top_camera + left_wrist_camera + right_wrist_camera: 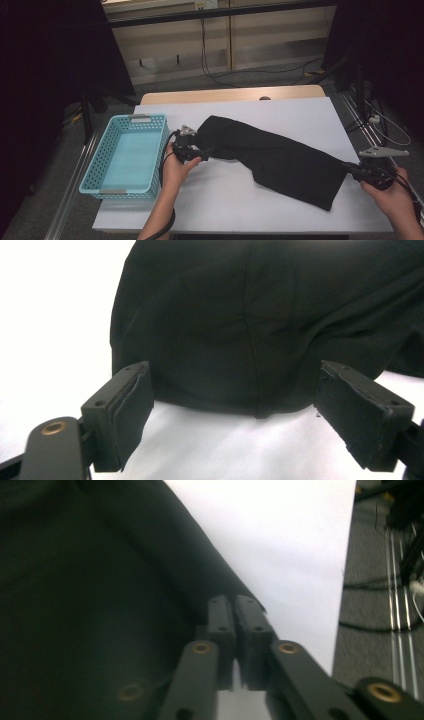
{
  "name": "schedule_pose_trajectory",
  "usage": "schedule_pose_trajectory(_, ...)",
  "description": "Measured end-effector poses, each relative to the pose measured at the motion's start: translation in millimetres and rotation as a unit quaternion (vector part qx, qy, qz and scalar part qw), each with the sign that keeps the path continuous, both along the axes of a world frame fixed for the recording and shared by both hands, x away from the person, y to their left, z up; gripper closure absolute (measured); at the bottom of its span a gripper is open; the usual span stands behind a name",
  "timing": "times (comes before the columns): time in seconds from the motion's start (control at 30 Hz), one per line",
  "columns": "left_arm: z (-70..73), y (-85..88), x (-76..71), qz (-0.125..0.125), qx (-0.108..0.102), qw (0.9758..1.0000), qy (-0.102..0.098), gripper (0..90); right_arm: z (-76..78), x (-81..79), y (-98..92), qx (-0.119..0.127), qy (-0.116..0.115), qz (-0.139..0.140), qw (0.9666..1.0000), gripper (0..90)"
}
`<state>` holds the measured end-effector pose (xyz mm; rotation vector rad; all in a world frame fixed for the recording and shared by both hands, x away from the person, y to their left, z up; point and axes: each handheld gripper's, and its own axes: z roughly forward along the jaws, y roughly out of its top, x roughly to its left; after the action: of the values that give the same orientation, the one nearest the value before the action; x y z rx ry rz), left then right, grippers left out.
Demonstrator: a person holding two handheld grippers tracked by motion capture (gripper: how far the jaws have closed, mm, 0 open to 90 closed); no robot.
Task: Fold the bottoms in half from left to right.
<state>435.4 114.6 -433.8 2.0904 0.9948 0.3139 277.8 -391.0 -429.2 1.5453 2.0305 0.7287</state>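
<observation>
Right gripper [352, 169]: nearest me, at the table's right edge. In its own view [234, 611] I see the jaws pressed together on the cloth's corner, the fabric running off up and to the left of them.

Right hand [395, 192]: wrapped round the gripper body, low at the right of the high view, with the grey plate standing above it.

Left gripper [202, 151]: left of centre, pointing right at the cloth's near-left end. In its own view [235, 415] my jaws stand spread wide, one on either side of a rounded fold of cloth. The fold lies between the pads; I cannot see either pad pressing on it.

Left hand [176, 167]: gripping the gripper body, forearm coming in from the bottom edge, cable trailing down beside it.

Cloth [272, 155]: a long black piece lying flat on the table, slanting from upper left to lower right. Its left end is at my left gripper, its lower right corner at my right gripper. A seam runs down the fold in the left gripper view.

Table [280, 112]: white top, wooden strip along the far edge.

Basket [95, 167]: light blue, perforated walls, sitting on the table's left edge just beside my left hand, apart from the cloth.

Beyond the table: grey floor with black cables.
</observation>
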Motion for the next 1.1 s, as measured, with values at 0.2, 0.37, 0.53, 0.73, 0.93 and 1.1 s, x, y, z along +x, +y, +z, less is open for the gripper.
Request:
schedule_pose_trajectory(0.2,-0.8,-0.5,0.3,-0.002,0.001,1.0,0.003,16.3,-5.7,0.7,-2.4,-0.021,0.0,-0.002,0.9998,89.5)
schedule_pose_trajectory(0.37,-2.1,-0.8,0.4,-0.001,0.002,1.0,0.002,16.3,-16.3,8.2,4.9,-0.013,0.0,-0.003,0.9999,80.5)
schedule_pose_trajectory(0.53,-2.5,-1.2,0.5,-0.003,0.003,1.0,0.004,16.3,-19.1,14.6,12.6,0.001,-0.009,0.003,1.0,75.0)
schedule_pose_trajectory(0.73,-3.6,0.1,0.9,-0.001,0.002,1.0,0.005,16.3,-19.7,14.3,8.5,0.001,-0.009,0.004,1.0,90.0)
schedule_pose_trajectory(0.93,-2.4,1.0,1.4,-0.001,0.002,1.0,0.004,16.4,-16.2,14.4,-8.2,0.013,-0.031,-0.042,0.9985,90.0)
schedule_pose_trajectory(1.1,-3.2,0.7,1.6,0.0,0.004,1.0,0.004,16.3,-14.9,14.3,-15.7,0.003,-0.038,-0.062,0.9973,90.0)
